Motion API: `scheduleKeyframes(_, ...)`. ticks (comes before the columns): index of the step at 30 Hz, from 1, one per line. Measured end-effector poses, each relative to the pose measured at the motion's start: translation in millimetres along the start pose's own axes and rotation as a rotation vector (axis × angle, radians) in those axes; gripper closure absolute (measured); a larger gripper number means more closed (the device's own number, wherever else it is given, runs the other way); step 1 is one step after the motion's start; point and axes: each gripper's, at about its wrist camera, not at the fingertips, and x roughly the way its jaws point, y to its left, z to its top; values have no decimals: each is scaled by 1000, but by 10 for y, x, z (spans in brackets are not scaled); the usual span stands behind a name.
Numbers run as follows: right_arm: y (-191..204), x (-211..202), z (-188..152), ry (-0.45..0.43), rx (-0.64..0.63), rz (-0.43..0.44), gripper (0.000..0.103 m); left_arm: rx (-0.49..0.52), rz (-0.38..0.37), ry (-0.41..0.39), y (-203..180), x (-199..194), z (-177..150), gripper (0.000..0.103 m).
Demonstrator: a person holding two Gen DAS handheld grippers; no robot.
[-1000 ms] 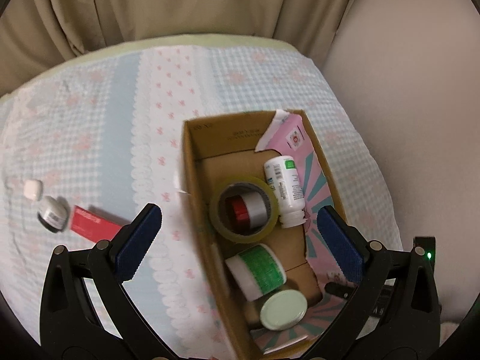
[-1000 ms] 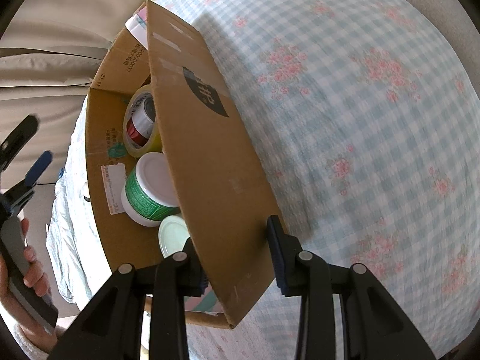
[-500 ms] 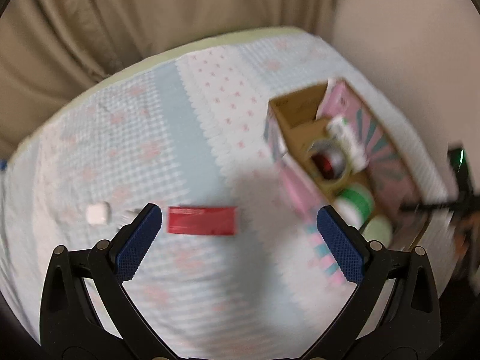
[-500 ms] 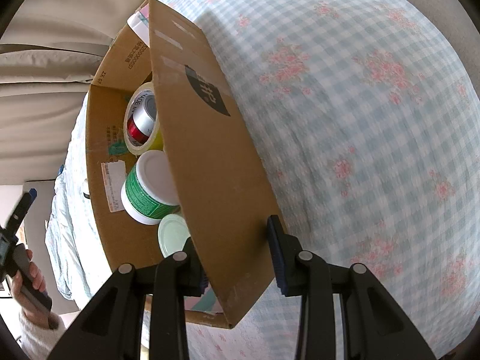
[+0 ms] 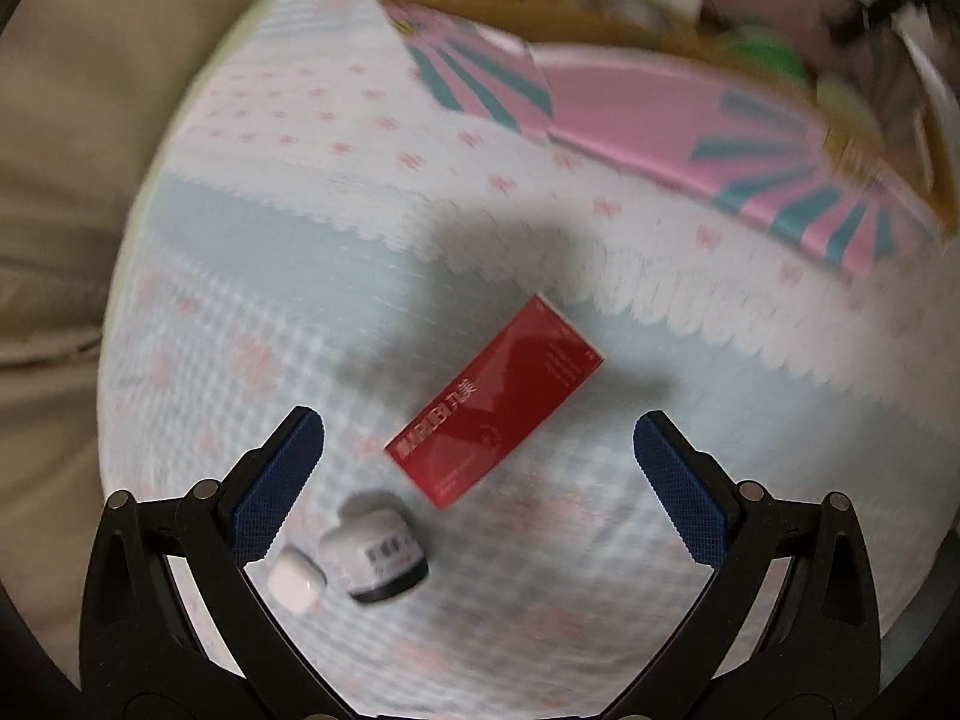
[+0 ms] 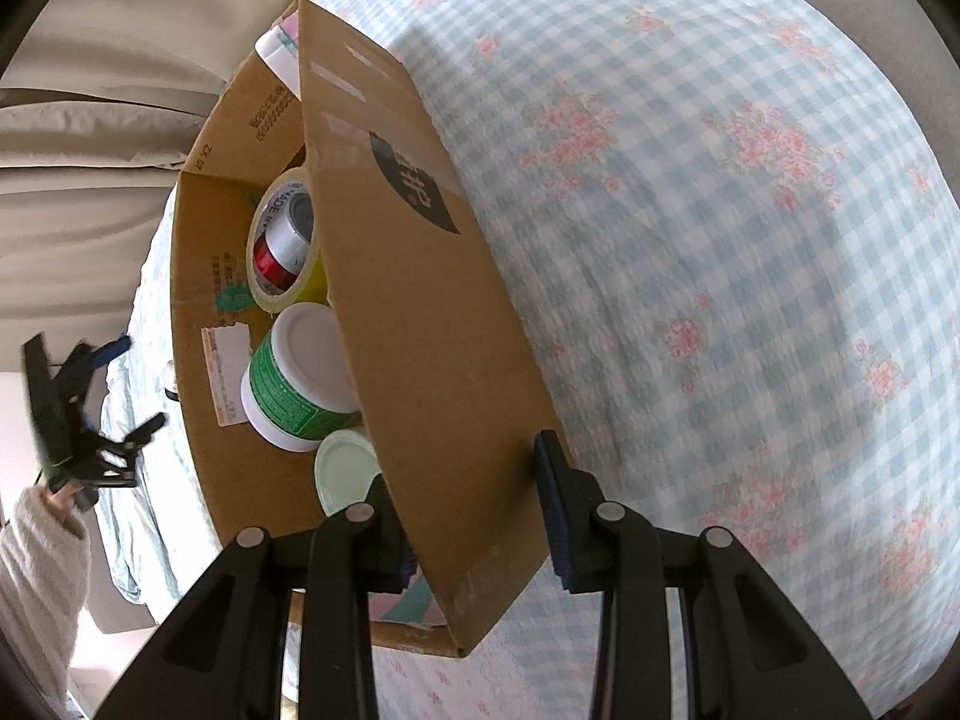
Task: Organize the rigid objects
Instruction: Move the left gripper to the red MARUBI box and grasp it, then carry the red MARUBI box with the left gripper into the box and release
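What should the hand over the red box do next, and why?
Probably lower the left gripper so its open fingers straddle the red box, then close. The box lies flat on the cloth between them, untouched, while the right gripper holds the cardboard box wall.

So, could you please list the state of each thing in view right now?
Left gripper: jaws open, holding nothing, above the red box.
Right gripper: jaws shut on the cardboard box's wall.
Cardboard box: open-topped, partly filled.
Red box: lying flat.
White jar: tipped over.
Tape roll: leaning inside the box.
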Motion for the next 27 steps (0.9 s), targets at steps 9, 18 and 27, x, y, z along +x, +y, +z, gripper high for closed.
scheduleKeyframes(9, 16, 0, -18, -6, 7, -8, 72, 204, -47, 45, -88, 457, -13, 22)
scheduleKeyframes(18, 26, -1, -8, -4, 21, -12, 72, 285, -124, 83, -45, 571, -19, 42)
scheduleKeyframes(27, 21, -6, -20, -13, 27, -9, 72, 318, -134, 87, -76, 459, -21, 59)
